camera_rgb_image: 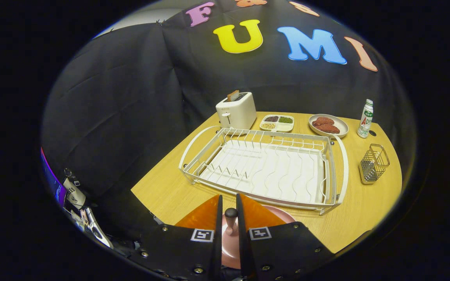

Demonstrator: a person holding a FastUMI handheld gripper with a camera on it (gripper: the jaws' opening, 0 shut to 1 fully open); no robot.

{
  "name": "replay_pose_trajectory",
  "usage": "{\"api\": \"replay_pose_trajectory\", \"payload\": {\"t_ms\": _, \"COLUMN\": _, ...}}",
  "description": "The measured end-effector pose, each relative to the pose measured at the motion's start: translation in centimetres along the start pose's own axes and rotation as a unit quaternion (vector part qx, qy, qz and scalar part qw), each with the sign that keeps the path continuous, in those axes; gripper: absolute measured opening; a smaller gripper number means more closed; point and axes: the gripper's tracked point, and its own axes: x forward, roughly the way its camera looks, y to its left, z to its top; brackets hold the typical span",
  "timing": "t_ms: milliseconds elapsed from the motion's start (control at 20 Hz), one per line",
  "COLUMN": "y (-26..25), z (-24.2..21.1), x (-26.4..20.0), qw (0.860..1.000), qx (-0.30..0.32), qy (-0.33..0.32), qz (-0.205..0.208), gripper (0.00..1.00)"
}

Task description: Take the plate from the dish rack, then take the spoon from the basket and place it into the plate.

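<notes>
Claw [229,218] pinching spoon [231,219] over pink plate [277,214], just short of dish rack [264,168] rim.

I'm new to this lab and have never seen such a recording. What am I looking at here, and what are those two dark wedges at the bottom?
The wedges are the two fingers of a hand-held gripper; the camera rides on it, looking forward. They are closed on a spoon, over a pink plate on the wooden table. Beyond lie an empty white dish rack, a wire basket, a toaster, a divided snack tray, a plate of meat and a bottle.
</notes>
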Motion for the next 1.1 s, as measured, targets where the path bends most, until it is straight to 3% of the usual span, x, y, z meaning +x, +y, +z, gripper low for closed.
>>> {"api": "replay_pose_trajectory", "payload": {"t_ms": 700, "y": -3.1, "z": 7.1, "x": -4.6, "qw": 0.995, "qx": 0.008, "qy": -0.090, "qz": -0.033, "gripper": 0.18}}
{"api": "replay_pose_trajectory", "payload": {"t_ms": 1100, "y": -9.1, "z": 16.4, "x": -12.2, "qw": 0.969, "qx": 0.010, "qy": -0.222, "qz": -0.103, "gripper": 0.18}}
